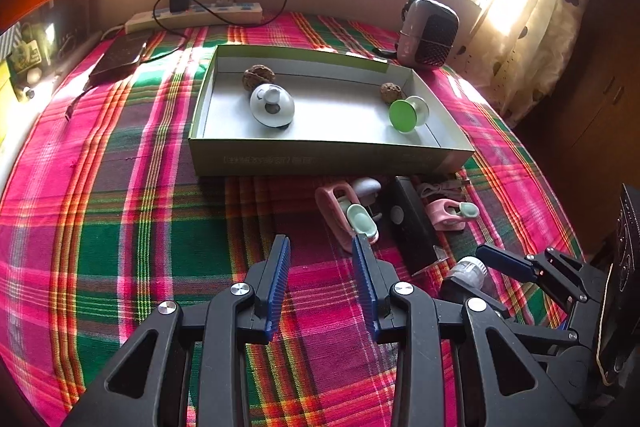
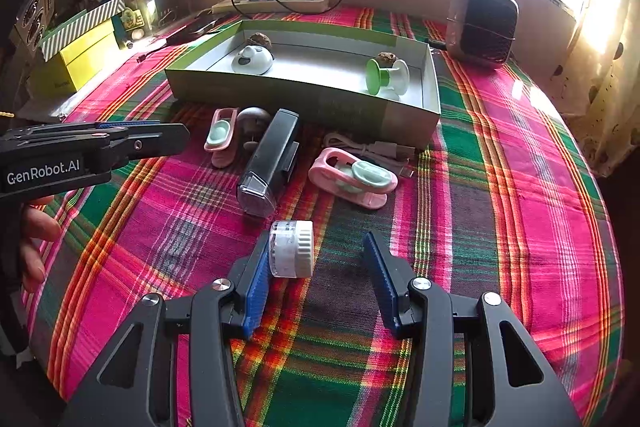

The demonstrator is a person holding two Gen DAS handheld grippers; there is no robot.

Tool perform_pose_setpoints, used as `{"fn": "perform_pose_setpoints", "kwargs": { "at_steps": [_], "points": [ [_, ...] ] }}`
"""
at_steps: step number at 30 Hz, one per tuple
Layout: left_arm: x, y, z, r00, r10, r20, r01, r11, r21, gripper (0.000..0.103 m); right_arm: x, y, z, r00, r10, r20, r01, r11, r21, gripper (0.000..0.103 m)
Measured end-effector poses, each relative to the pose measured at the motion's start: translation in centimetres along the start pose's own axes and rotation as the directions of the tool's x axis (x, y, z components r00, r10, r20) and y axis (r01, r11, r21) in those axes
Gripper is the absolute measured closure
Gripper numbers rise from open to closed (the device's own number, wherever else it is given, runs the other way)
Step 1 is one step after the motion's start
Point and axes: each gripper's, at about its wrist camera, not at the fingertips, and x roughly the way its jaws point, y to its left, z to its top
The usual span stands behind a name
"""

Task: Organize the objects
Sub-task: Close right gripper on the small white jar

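The box sits at twelve o'clock on the desk, with two suction cups and two nuts inside. Before it lie two clips, a lamp between them, and a cable. A jar lies nearest, at six o'clock.

Both wrist views, angled down, box shared

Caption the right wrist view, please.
Open right gripper around a small white jar lying on plaid cloth.
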Motion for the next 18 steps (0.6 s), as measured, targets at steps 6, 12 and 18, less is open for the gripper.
{"fn": "perform_pose_setpoints", "kwargs": {
  "at_steps": [6, 12, 18],
  "points": [
    [0.2, -0.6, 0.3, 1.000, 0.001, -0.005, -0.001, 1.000, -0.001, 0.073, -0.1, -0.6, -0.1, 1.000, 0.016, 0.009, -0.017, 1.000, 0.009, 0.072],
    [0.6, -1.4, 0.6, 1.000, 0.008, -0.011, -0.008, 1.000, 0.013, 0.073, -0.2, -1.4, -0.2, 1.000, 0.025, 0.012, -0.025, 0.999, 0.019, 0.083],
    [1.2, -2.2, 0.8, 1.000, 0.022, -0.022, -0.021, 0.999, 0.028, 0.072, -0.2, -2.1, -0.3, 1.000, 0.020, 0.012, -0.021, 0.999, 0.027, 0.083]
  ]
}}
